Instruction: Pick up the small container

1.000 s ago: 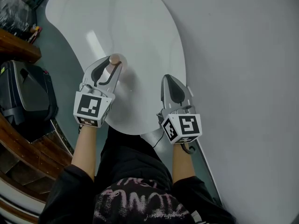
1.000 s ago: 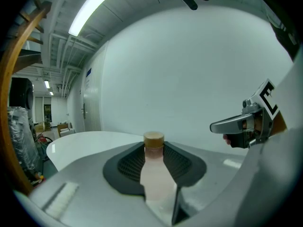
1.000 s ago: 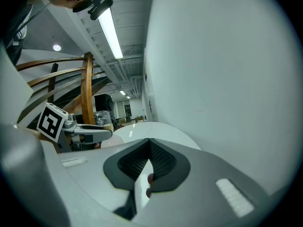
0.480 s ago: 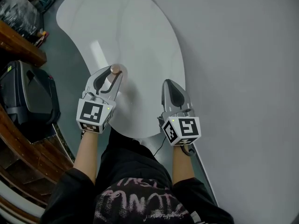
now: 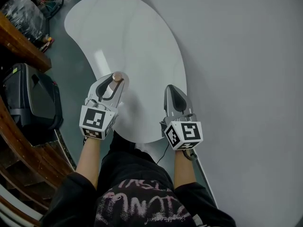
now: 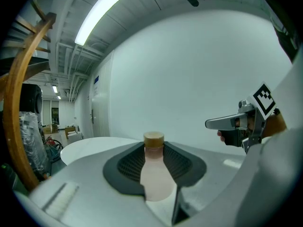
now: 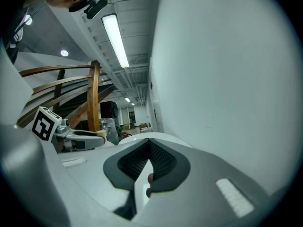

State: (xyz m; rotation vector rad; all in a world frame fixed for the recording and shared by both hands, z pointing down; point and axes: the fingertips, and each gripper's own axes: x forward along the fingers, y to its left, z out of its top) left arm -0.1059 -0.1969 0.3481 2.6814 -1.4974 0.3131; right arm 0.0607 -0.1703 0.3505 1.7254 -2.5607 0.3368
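Observation:
The small container is a pale pinkish bottle with a tan cap. It stands upright between the pads of my left gripper, which is shut on its body above the near end of the white table. My right gripper hovers level with it to the right, over the table's near right rim. Its jaws are closed together with nothing between them. Each gripper shows in the other's view: the right gripper and the left gripper.
A white wall runs close along the right of the table. To the left stand a black case and a curved wooden railing, with cables and clutter at the far left.
The head view has shifted, so the table sits lower and further right. The left gripper keeps hold of the bottle and has drawn slightly toward the near edge. The right gripper has barely moved.

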